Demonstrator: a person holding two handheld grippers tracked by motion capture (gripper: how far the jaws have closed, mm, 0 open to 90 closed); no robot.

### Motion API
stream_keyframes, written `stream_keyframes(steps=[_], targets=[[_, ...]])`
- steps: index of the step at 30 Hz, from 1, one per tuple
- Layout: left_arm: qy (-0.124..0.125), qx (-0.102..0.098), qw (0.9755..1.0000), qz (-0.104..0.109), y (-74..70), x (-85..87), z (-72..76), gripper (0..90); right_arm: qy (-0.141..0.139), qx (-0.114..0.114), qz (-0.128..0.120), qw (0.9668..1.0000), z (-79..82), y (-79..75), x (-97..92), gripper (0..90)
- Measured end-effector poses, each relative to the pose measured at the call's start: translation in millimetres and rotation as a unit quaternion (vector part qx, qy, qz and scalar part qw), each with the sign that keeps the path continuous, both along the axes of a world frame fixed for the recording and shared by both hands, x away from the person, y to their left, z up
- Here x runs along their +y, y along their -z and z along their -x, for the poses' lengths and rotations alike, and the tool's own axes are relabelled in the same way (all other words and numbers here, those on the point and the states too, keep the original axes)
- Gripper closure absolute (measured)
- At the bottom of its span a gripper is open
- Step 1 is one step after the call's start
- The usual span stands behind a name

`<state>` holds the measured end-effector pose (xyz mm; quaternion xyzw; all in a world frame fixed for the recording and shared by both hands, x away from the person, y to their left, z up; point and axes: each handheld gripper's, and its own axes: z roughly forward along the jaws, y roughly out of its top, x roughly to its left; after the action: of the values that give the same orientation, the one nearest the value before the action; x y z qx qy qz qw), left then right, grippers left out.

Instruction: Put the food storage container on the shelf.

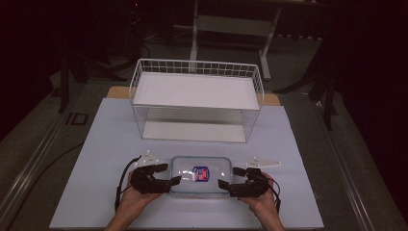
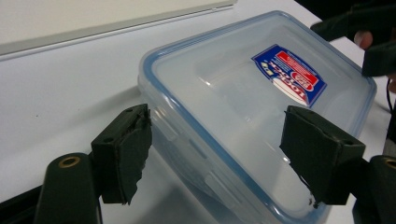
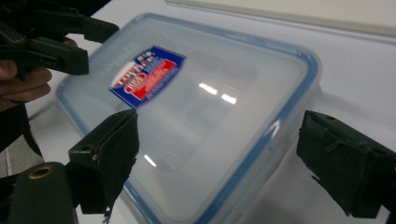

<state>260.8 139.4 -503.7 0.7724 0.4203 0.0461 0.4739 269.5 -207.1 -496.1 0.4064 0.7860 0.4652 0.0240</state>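
1. The clear rectangular plastic container with a blue-rimmed snap lid and a red-and-blue label (image 1: 200,175) rests flat on the white table (image 1: 110,144), near my edge and in front of the white wire basket rack with two white shelves (image 1: 196,98).
2. My left gripper (image 1: 169,174) flanks the container's left end. Jaws stand apart, with a corner of the container between them and no pad pressing on it.
3. My right gripper (image 1: 230,177) flanks the right end. Jaws stand apart here too, a corner lying between them unclamped.
4. Status, as I judge it: approach complete, grasp not made. The lid appears seated.
5. Remaining: close both grippers on the ends, then lift; the rack looks the likely destination, both shelves being bare.
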Motion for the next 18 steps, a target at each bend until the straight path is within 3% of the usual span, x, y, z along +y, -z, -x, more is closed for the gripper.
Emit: stream_keyframes(steps=[11, 18], targets=[[0.005, 0.031, 0.9989, 0.036, 7.1, 1.8, -6.4, 21.0, -0.003, 0.025, -0.008, 0.9997, -2.3, 8.8, -1.1, 12.7], [0.015, 0.064, 0.9961, 0.059, 12.2, 3.9, -10.0, 20.3, -0.009, 0.047, -0.025, 0.9986, -3.1, 12.6, -2.3, 13.1]])
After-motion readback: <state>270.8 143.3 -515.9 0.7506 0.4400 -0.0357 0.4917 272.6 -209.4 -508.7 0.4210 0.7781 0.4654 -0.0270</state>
